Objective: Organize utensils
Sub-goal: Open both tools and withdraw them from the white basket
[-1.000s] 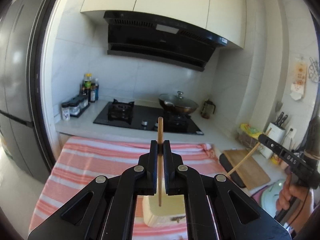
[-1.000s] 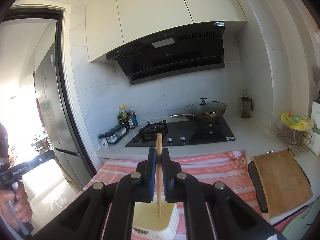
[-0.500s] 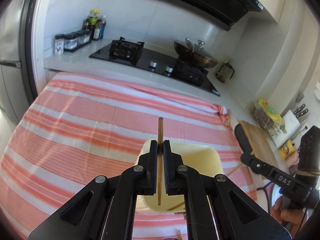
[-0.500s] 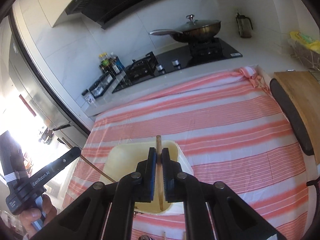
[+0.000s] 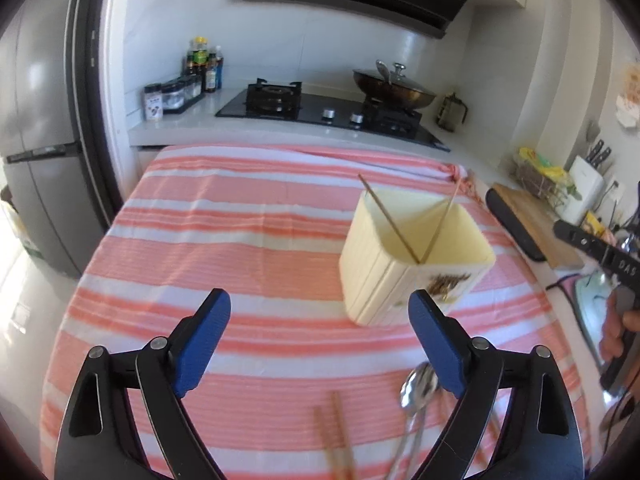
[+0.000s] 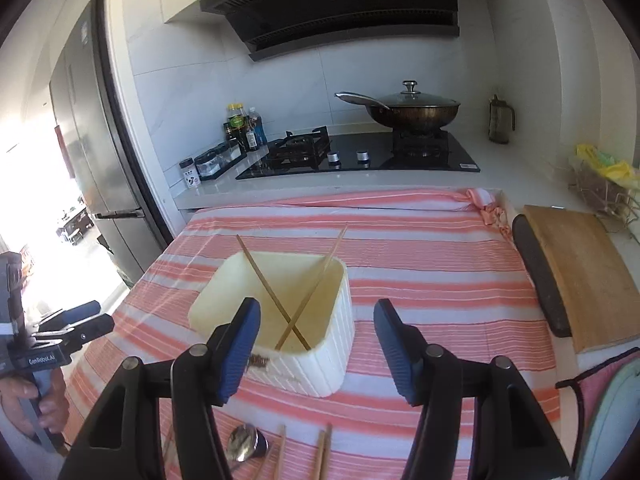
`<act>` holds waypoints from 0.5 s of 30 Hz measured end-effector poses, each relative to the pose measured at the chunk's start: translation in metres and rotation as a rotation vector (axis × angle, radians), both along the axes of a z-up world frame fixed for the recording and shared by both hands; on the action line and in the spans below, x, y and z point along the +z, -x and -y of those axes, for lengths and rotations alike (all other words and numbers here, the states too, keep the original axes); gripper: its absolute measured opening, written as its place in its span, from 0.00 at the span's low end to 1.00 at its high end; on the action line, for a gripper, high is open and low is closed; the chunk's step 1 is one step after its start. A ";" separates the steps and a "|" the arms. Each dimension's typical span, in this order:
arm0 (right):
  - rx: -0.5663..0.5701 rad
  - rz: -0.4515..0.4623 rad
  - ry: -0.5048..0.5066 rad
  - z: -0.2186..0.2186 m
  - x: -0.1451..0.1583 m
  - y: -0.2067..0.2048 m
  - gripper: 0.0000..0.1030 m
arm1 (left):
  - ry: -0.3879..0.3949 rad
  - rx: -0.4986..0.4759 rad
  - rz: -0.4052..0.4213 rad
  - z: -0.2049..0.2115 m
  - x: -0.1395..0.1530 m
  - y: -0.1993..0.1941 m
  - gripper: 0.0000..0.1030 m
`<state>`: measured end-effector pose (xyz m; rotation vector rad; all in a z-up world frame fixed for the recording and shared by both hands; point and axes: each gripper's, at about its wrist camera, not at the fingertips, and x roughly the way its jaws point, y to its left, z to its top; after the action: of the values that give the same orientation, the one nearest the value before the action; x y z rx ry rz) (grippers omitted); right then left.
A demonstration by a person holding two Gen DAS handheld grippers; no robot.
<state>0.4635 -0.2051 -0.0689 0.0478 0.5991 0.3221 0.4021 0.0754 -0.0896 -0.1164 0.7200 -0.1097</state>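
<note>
Brightness: daylight fills the kitchen, and both views are well lit.
Light source: a blown-out white glare sits at the left edge of the right wrist view, beside the fridge (image 6: 86,140).
Blur: the left wrist view is soft; the chopsticks (image 5: 336,436) and spoon (image 5: 414,390) near its bottom edge smear.
Sharpness: the right wrist view is crisper on the cream holder (image 6: 320,356).
Distortion: fisheye bending curves walls, with dark corners.

Before me, the counter, draped in a red-and-white striped cloth (image 6: 420,264). Directly on it I see a cream ribbed rectangular plastic holder (image 6: 320,356) standing upright; near the front edge, metal spoons (image 5: 416,392) and loose wooden chopsticks (image 6: 322,452); beside the cloth, a wooden cutting board (image 6: 580,276).
</note>
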 end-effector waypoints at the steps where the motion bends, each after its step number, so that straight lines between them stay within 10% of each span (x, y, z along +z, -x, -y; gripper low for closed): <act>1: 0.006 0.005 0.020 0.003 -0.002 0.014 0.59 | -0.027 0.008 -0.008 -0.007 -0.004 0.013 0.90; 15: -0.066 -0.146 0.305 0.052 -0.150 0.164 0.68 | -0.108 0.244 -0.206 -0.075 -0.130 0.113 0.94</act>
<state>0.2998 -0.2568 -0.2188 -0.2031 0.7845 0.1610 0.2894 0.1507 -0.2199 -0.1121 0.9097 0.1769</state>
